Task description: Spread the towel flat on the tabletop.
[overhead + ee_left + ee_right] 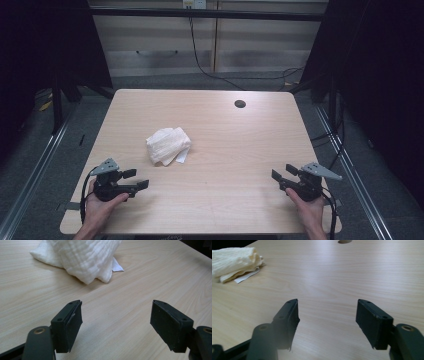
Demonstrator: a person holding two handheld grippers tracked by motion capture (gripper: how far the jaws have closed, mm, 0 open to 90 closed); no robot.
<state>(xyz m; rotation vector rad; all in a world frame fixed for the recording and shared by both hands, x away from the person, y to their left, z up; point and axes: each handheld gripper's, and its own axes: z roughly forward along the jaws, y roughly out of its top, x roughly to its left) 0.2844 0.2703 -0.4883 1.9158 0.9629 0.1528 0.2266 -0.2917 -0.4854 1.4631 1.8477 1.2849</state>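
Observation:
A folded white cloth (168, 145) lies left of the middle of the wooden table (225, 135), with a small white tag sticking out at its near right corner. In the left gripper view the cloth (82, 257) sits just ahead of the jaws; in the right gripper view the cloth (235, 262) is far off at the upper left. My left gripper (136, 179) rests near the front left of the table, open and empty, a hand behind it. My right gripper (283, 172) is at the front right, open and empty as well. Left gripper (116, 322) and right gripper (327, 320) jaws stand wide apart over bare wood.
A round cable hole (240, 104) sits near the table's far edge, right of centre. Metal rails run along the floor on both sides. Cabinets and a hanging black cable (200, 60) stand behind the table. Dark curtains flank the scene.

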